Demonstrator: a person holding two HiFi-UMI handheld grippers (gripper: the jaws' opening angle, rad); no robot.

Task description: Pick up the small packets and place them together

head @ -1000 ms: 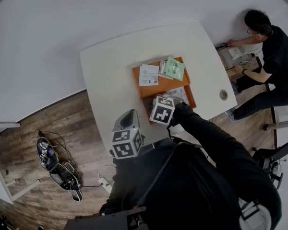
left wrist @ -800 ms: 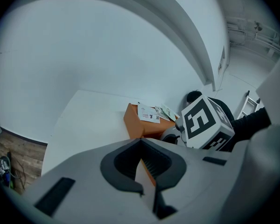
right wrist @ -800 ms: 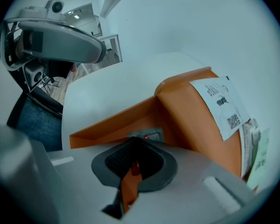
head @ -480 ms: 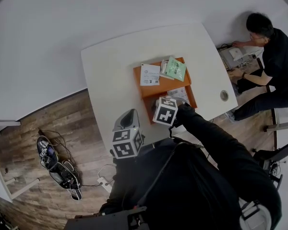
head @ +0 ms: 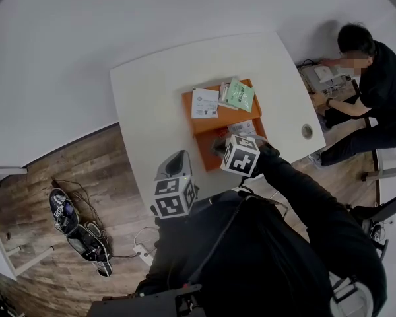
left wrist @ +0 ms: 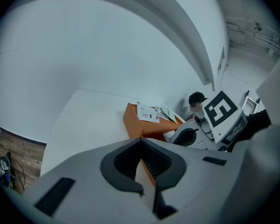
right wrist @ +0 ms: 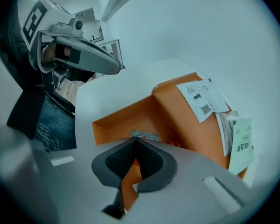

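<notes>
Our right tongs [right wrist: 139,141] are pinching shut on a small silvery foil packet [right wrist: 143,135] above the low compartment of the orange box [right wrist: 126,113], while our left tongs [left wrist: 140,141] are hovering shut and empty by the white surface [left wrist: 88,120]. We are seeing flat paper packets [right wrist: 203,99] lying on the box's raised part, with bare smooth surface lying open around it.

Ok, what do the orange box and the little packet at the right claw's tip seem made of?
The orange box looks like matte cardboard: thin flat walls, crisp edges. The little packet is probably foil or metallised film: silvery-grey, slightly shiny.
</notes>
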